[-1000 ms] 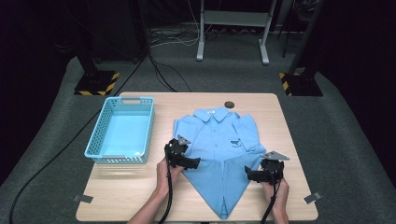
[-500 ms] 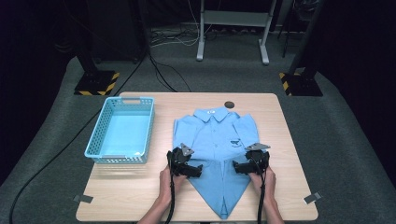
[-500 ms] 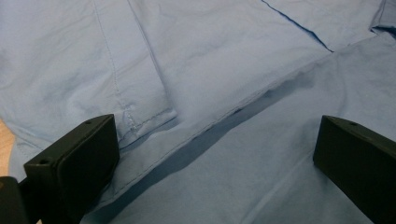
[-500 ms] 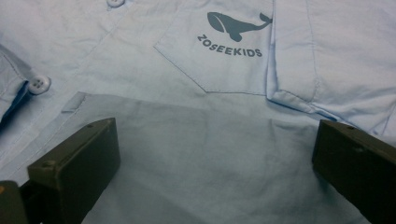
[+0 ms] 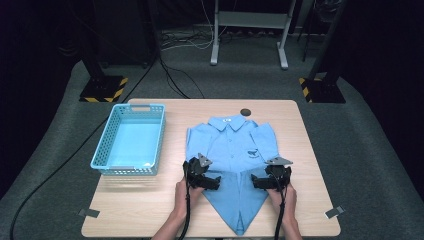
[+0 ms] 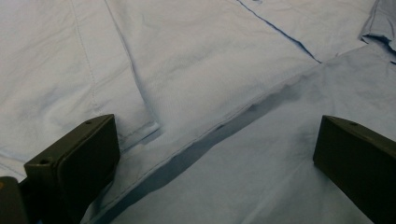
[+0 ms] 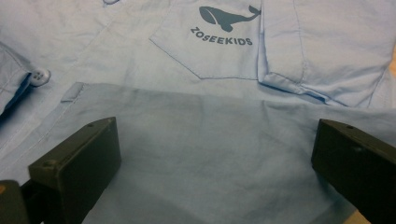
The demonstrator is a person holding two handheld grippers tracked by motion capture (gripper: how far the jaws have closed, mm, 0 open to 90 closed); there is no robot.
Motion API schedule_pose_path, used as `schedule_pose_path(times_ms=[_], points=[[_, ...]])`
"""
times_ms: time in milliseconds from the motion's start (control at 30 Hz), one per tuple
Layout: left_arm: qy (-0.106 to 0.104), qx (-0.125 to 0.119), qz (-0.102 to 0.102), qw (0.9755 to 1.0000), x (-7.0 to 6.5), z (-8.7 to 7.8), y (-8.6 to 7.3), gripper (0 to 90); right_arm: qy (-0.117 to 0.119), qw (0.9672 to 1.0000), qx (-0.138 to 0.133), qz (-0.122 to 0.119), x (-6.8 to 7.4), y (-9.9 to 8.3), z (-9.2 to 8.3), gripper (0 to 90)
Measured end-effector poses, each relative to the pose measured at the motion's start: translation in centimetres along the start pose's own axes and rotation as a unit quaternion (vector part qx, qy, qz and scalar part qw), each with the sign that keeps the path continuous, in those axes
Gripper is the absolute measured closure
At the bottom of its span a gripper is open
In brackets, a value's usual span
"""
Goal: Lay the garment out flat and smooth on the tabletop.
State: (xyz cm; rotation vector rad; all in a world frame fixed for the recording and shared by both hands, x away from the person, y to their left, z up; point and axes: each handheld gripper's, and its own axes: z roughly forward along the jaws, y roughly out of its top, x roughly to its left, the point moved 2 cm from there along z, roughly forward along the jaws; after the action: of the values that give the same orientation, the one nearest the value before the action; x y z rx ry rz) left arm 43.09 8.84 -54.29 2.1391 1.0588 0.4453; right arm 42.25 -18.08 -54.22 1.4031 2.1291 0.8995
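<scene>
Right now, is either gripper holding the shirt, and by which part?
Nothing is held. The left gripper and right gripper both have their jaws wide apart over the blue shirt, above its folded lower part.

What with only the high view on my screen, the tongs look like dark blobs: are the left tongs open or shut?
Observer: Open. The left tongs stand wide apart over a fold in the shirt.
Operator: And the right tongs?
Observer: The right tongs are open too, over folded cloth below the pocket.
Operator: Anything printed on that pocket?
Observer: A dark whale above the word ZOSEEKIDS.
</scene>
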Motion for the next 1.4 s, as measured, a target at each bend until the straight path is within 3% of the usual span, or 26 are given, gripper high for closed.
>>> schedule_pose_path(times_ms=[600,933,1400], points=[[-0.014,0.002,0.017,0.9997,-1.1,0.7,0.7,0.0,-0.018,0.9997,-0.001,0.017,0.3,-2.2,-2.2,0.7],[-0.007,0.001,0.011,0.9999,-2.4,0.6,0.6,0.2,-0.010,0.9999,-0.002,0.011,-0.3,-2.5,-2.5,0.6],[-0.008,0.001,0.010,0.9999,-2.4,0.6,0.6,0.1,0.000,1.0000,-0.001,0.000,-0.4,-2.5,-2.5,0.3]])
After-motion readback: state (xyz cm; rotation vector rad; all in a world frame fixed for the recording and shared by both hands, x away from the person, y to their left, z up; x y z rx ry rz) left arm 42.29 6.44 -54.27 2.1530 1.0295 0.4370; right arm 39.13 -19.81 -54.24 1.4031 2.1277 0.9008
